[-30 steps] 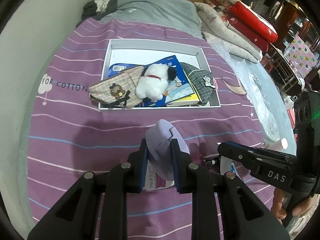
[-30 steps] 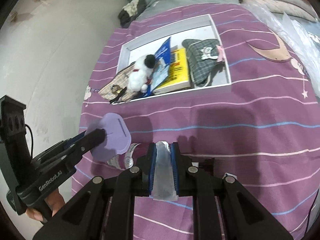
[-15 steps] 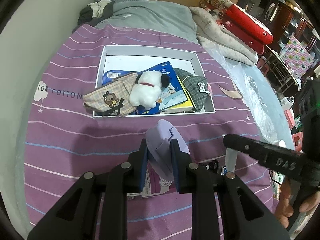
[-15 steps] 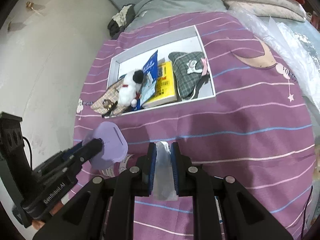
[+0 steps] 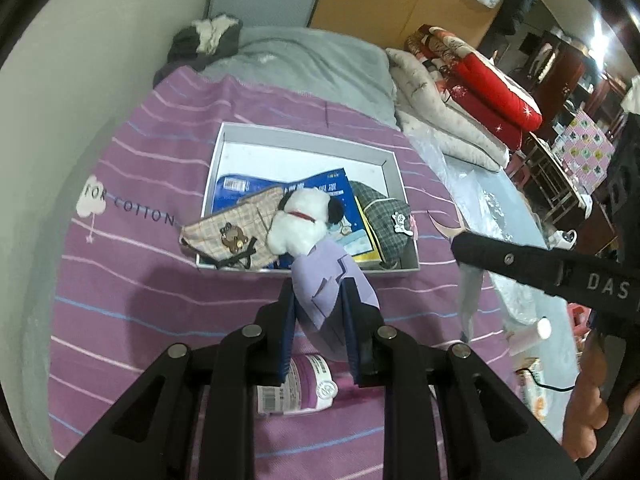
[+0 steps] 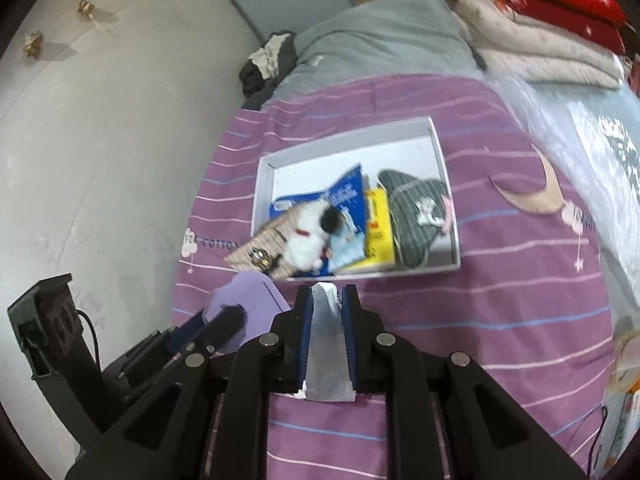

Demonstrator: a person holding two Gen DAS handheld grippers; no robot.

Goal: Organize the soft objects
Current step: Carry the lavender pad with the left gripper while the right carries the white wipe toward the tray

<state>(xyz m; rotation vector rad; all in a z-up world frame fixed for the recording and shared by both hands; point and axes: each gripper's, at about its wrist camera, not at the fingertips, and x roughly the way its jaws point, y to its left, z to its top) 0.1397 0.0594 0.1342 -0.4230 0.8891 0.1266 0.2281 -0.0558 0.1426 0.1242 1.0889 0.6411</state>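
Left wrist: left tongs [image 5: 318, 288] pinch lilac cloth [image 5: 326, 276] (lower edge hidden); right tongs [image 6: 326, 300] clamp grey cloth [image 6: 326, 344].

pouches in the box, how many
2: a beige plaid pouch with a bear badge hanging over the box's front left corner, and a dark plaid pouch at its right end. Others may be hidden underneath.

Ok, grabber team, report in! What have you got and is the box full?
Left gripper shut on lilac pouch. Right gripper shut on clear plastic packet. Gray box ahead, front half crowded: plush dog, plaid pouches, books. Back half bare.
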